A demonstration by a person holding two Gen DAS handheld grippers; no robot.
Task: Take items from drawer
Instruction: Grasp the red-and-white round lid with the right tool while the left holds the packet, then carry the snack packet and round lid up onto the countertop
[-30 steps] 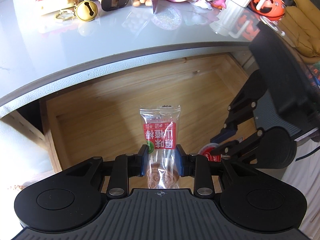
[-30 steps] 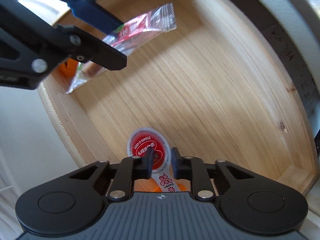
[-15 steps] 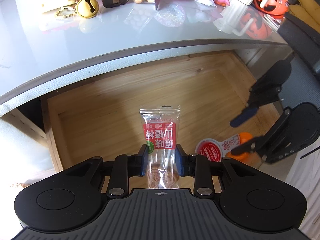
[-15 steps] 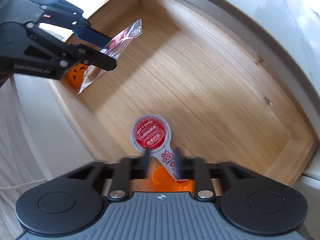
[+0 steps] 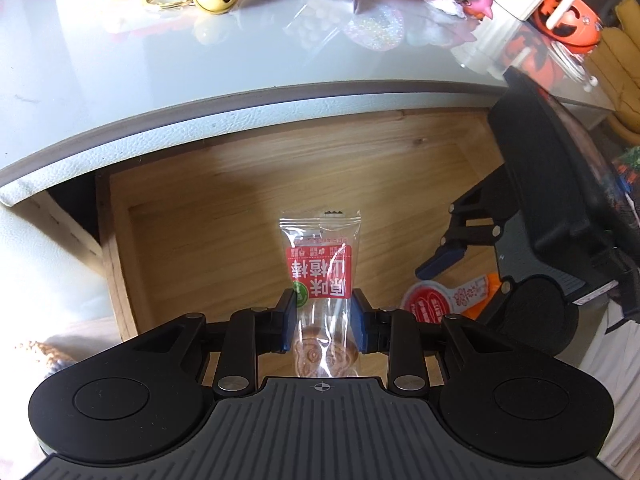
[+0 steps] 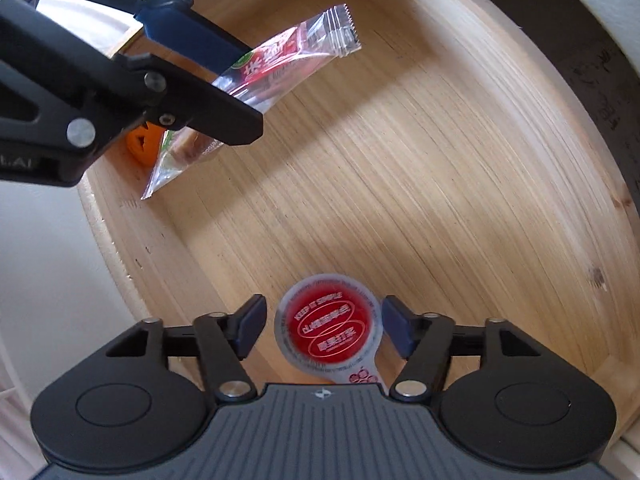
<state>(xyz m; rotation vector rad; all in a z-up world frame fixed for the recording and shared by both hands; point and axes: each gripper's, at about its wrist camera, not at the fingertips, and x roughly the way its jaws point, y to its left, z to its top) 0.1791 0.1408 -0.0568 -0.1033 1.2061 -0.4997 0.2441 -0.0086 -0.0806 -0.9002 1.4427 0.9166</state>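
Left wrist view: my left gripper [image 5: 323, 320] is clamped on the clear snack packet [image 5: 320, 264], pads pinching it just below the red label, the packet lifted clear above the wooden drawer [image 5: 200, 208]. To finish this step well I should carry it straight up and over the table edge [image 5: 240, 112], keeping the pinch firm since the film looks slippery. My right gripper [image 5: 436, 276] shows at the side, over the red-lidded cup [image 5: 428, 302]. The cup's orange body is mostly hidden behind it.

Right wrist view: my right gripper [image 6: 324, 326] stands wide, one finger on each side of the red-lidded cup [image 6: 328, 328], not touching it. I judge it should settle lower and centre before closing, gripping the body and not the foil tab. The cup's body is hidden under its lid, and a small orange thing [image 6: 140, 146] behind my left gripper [image 6: 224, 92] is too covered to identify.
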